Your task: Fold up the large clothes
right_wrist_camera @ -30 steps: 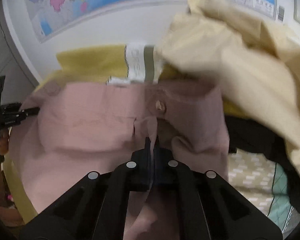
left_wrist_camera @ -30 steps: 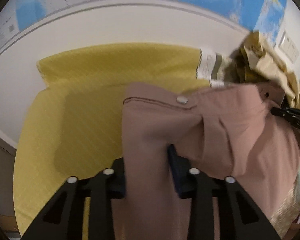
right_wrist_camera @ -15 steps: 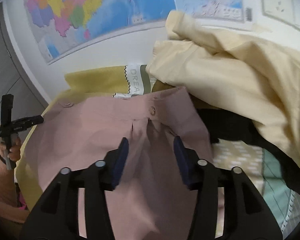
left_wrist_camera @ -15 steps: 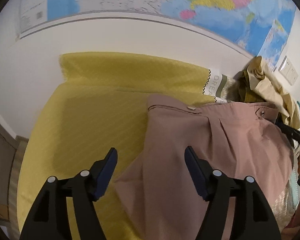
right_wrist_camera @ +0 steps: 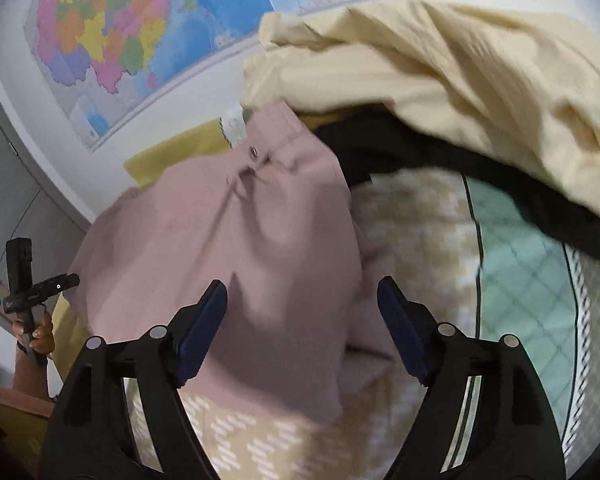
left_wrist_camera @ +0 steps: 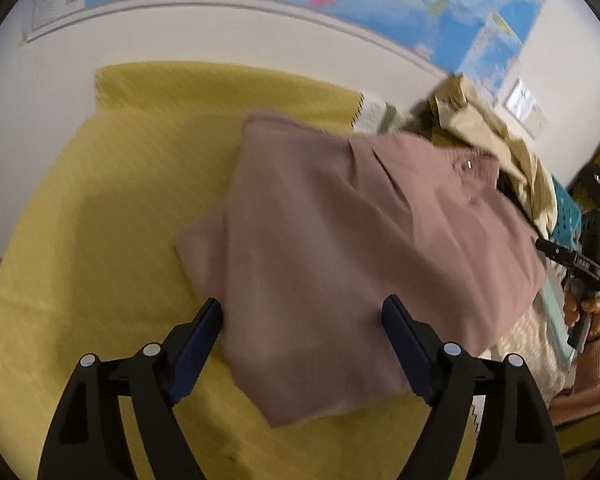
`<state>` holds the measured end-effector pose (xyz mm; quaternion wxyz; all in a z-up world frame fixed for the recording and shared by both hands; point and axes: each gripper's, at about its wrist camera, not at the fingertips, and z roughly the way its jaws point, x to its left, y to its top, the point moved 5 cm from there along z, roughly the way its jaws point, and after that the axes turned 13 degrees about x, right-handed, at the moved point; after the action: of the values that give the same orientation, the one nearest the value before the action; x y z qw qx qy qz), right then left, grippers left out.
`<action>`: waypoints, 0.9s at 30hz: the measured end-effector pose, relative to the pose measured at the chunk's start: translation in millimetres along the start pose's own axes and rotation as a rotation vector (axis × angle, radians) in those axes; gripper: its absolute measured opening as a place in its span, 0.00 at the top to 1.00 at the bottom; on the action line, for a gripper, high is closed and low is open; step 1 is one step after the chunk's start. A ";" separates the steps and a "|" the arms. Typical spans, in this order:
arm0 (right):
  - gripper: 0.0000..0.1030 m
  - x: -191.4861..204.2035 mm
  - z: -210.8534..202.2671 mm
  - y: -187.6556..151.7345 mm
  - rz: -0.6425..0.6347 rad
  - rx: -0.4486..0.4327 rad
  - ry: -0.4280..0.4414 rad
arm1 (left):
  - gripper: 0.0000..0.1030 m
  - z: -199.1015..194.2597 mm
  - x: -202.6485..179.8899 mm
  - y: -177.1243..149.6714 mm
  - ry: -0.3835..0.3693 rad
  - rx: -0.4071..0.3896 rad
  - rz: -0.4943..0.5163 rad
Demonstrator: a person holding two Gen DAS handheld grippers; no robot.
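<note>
A dusty-pink pair of trousers lies folded on the yellow cloth, its waistband with a metal button toward the far right. My left gripper is open and empty, just above the near edge of the trousers. In the right wrist view the pink trousers lie ahead with the button at the top. My right gripper is open and empty above their near part. The other gripper, held in a hand, shows at the left edge.
A heap of cream clothes on a black garment lies at the right. A beige patterned and mint quilt covers the bed beside it. A map hangs on the white wall behind.
Both grippers were shut on the trousers a second ago. They have opened, let go and drawn back. The trousers now lie folded on the cloth.
</note>
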<state>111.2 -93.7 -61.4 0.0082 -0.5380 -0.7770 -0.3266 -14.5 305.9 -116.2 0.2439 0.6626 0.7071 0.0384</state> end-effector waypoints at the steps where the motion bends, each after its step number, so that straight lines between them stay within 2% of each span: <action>1: 0.26 -3.4 2.7 -5.3 0.010 0.013 0.003 | 0.29 4.0 -0.6 0.1 0.002 0.011 -0.003; 2: 0.38 -5.7 5.8 -9.3 0.023 0.028 0.021 | 0.35 7.1 -1.5 0.0 0.003 0.014 -0.005; 3: 0.59 -6.9 9.5 -12.5 0.035 0.038 0.054 | 0.38 8.6 -2.0 1.0 0.002 0.008 -0.005; 4: 0.67 -7.2 11.0 -13.2 0.036 0.037 0.061 | 0.46 8.7 -1.4 2.7 0.002 0.002 -0.016; 5: 0.80 -7.1 10.2 -13.3 0.032 0.029 0.064 | 0.56 7.7 -0.4 3.8 -0.004 0.000 -0.026; 6: 0.91 -6.3 6.0 -11.5 0.031 0.010 0.079 | 0.61 5.0 1.7 5.2 -0.016 -0.008 -0.043; 8: 0.94 -2.6 -3.9 -7.6 0.014 -0.021 0.084 | 0.75 -2.3 7.8 7.8 0.006 -0.019 -0.090; 11: 0.95 1.5 -11.8 -3.3 -0.005 -0.047 0.088 | 0.74 -8.5 10.8 7.0 0.017 -0.028 -0.102; 13: 0.95 -3.5 1.7 -5.4 0.021 -0.005 0.076 | 0.63 -2.7 13.2 4.8 0.033 -0.007 -0.111; 14: 0.93 -6.7 8.7 -8.0 0.033 0.017 0.076 | 0.55 -0.6 14.5 3.8 0.046 -0.005 -0.118; 16: 0.88 -11.4 13.4 -10.5 0.055 0.028 0.073 | 0.47 -0.6 19.5 0.8 0.065 -0.008 -0.141; 20: 0.74 -14.7 -3.4 -12.1 0.087 -0.016 0.074 | 0.36 -10.8 27.7 -6.9 0.038 -0.019 -0.174; 21: 0.65 -14.2 -11.8 -12.6 0.088 -0.037 0.063 | 0.36 -15.9 29.8 -9.6 0.041 -0.022 -0.187; 22: 0.63 -12.5 -20.8 -12.9 0.085 -0.061 0.059 | 0.36 -23.1 31.1 -12.5 0.045 -0.034 -0.195; 27: 0.60 22.4 -41.8 -13.4 -0.049 -0.133 0.077 | 0.33 -44.7 24.1 -22.3 0.100 -0.066 -0.170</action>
<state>76.3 -99.5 -27.0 -0.0059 -0.5052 -0.7656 -0.3982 -52.8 338.3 -92.4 0.2323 0.5890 0.7705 0.0739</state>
